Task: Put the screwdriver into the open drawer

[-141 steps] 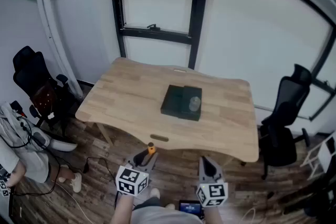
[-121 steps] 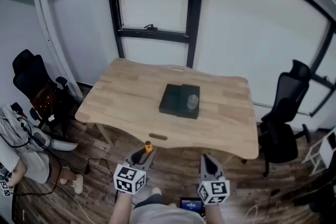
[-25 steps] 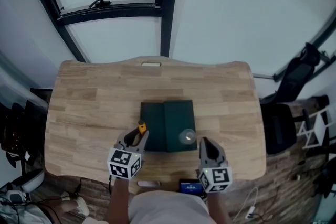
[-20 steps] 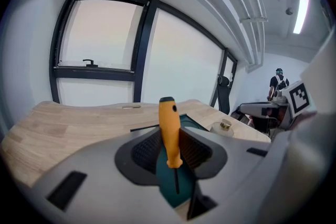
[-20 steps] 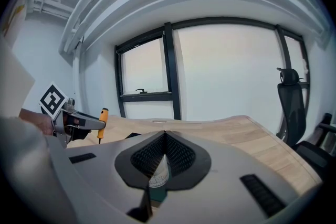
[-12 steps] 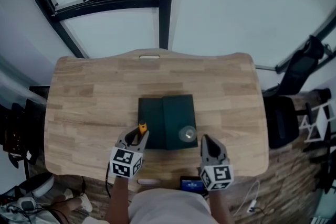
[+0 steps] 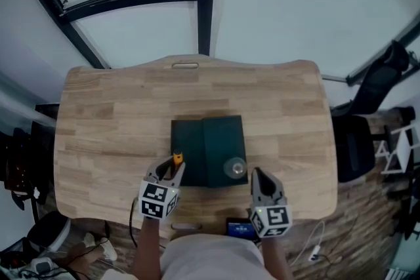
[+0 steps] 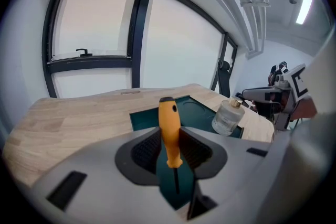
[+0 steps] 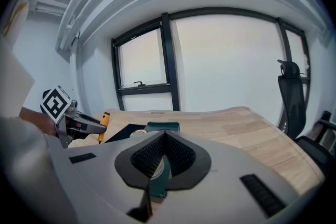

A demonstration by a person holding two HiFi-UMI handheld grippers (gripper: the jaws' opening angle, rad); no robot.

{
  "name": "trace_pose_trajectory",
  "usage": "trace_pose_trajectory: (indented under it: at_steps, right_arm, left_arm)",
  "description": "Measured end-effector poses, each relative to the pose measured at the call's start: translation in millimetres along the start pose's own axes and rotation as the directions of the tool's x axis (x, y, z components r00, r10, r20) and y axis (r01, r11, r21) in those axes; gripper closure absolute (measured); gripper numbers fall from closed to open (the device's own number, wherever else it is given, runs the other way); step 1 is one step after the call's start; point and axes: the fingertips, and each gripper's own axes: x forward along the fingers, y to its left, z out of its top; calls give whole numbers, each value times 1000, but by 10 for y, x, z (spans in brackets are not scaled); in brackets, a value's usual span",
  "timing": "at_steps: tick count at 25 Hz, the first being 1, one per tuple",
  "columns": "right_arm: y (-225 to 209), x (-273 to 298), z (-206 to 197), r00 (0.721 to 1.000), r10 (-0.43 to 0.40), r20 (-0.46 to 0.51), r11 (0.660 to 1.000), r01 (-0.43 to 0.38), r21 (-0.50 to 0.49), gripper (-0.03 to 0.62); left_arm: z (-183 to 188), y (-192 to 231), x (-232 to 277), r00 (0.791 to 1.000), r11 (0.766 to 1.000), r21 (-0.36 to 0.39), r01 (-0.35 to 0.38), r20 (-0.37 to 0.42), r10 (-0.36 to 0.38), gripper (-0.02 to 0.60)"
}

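An orange-handled screwdriver (image 8: 169, 128) stands upright between the jaws of my left gripper (image 8: 169, 139), which is shut on the handle with the thin shaft pointing down. From the head view the left gripper (image 7: 171, 169) hovers at the near left corner of a dark green drawer box (image 7: 207, 149) in the middle of the table, the screwdriver (image 7: 176, 159) sticking out of its tips. A seam splits the box top into two halves; I cannot tell how far a drawer is out. My right gripper (image 7: 258, 176) hangs near the box's near right corner, shut and empty (image 9: 165, 139).
A small clear glass bottle (image 7: 234, 168) with a round cap stands on the box's near right part, also the bottle (image 8: 227, 117) beside the left jaw. The wooden table (image 7: 105, 134) ends close in front of me. A black office chair (image 7: 377, 85) stands at the right.
Over the last seconds the table has come from far ahead to right below me. In the last second both grippers have barely moved; the view has shifted slightly.
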Motion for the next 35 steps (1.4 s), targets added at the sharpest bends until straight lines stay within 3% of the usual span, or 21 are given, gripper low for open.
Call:
trace_pose_trajectory:
  at_steps: [9,35]
  right_arm:
    - [-77,82,-85,1000,1,-24,1000,0,10,597]
    - [-129,224,-76,999,-4,-46,1000,5,11,597]
  left_arm:
    - [-159,-37,146,997,999,28,18,-72,-16,472]
    - [-357,-72,361,977,997,-20,80,-197,-82,472]
